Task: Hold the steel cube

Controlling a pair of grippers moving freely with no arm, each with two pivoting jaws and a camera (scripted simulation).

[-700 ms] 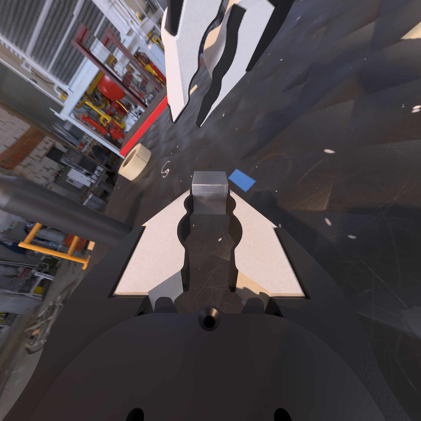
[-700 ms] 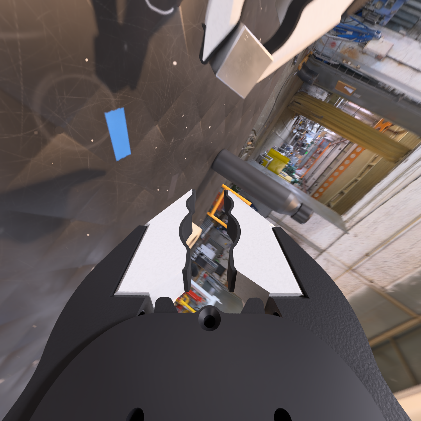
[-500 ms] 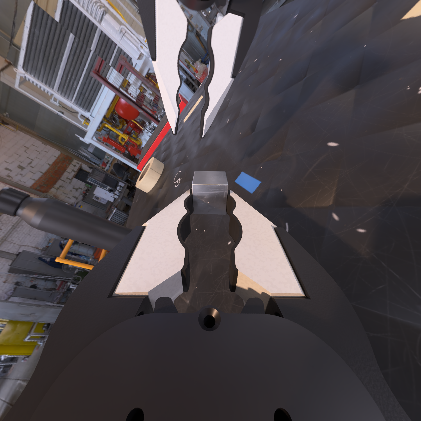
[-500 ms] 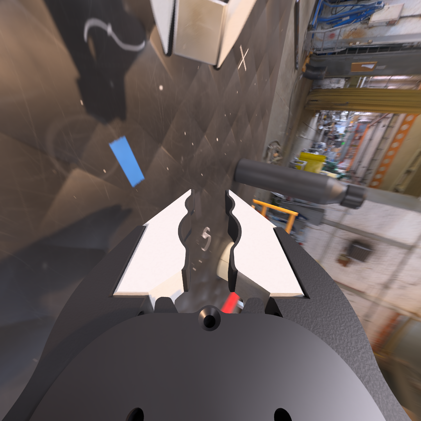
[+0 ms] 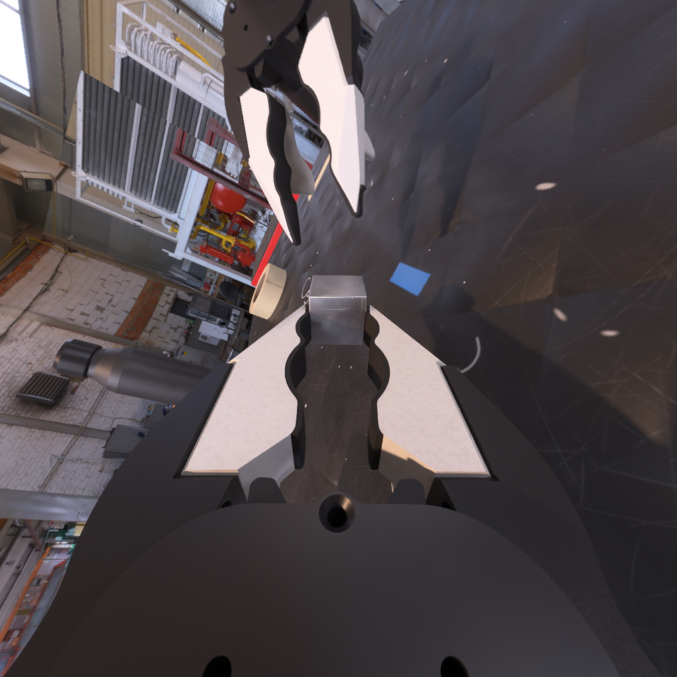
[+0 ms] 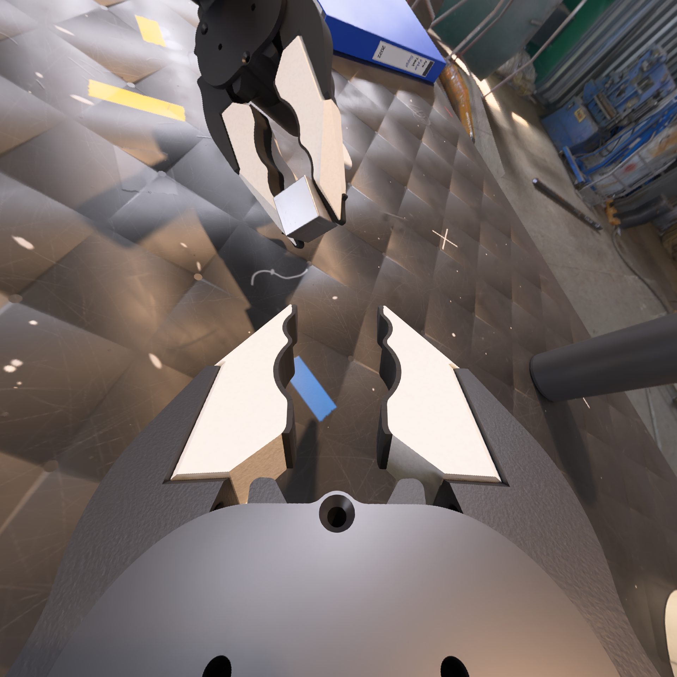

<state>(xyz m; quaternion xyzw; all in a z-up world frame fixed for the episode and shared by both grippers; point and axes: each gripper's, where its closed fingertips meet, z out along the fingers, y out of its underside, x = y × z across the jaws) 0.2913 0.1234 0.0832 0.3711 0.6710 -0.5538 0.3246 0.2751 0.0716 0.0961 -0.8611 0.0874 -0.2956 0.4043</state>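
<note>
The steel cube (image 5: pixel 337 318) is a small shiny block pinched between the fingertips of my left gripper (image 5: pixel 337 311), which is shut on it and holds it above the dark scratched table (image 5: pixel 549 366). My right gripper (image 6: pixel 337 311) is open and empty. It faces the left gripper, tip toward tip, with a gap between them. In the right wrist view the left gripper (image 6: pixel 318 227) hangs ahead with the cube (image 6: pixel 304 210) in its tips. In the left wrist view the right gripper (image 5: pixel 325 225) shows beyond the cube, jaws apart.
A blue tape patch (image 5: pixel 410 278) lies on the table under the grippers and also shows in the right wrist view (image 6: pixel 313 388). A cream tape roll (image 5: pixel 269 289) and a dark grey bottle (image 5: pixel 128 370) stand near the table edge. A blue binder (image 6: pixel 384 36) and yellow tape strips (image 6: pixel 135 99) lie farther off.
The right gripper has swung round to face the left gripper, drawn back from it and opened its jaws wider. The left gripper has kept its hold on the cube.
</note>
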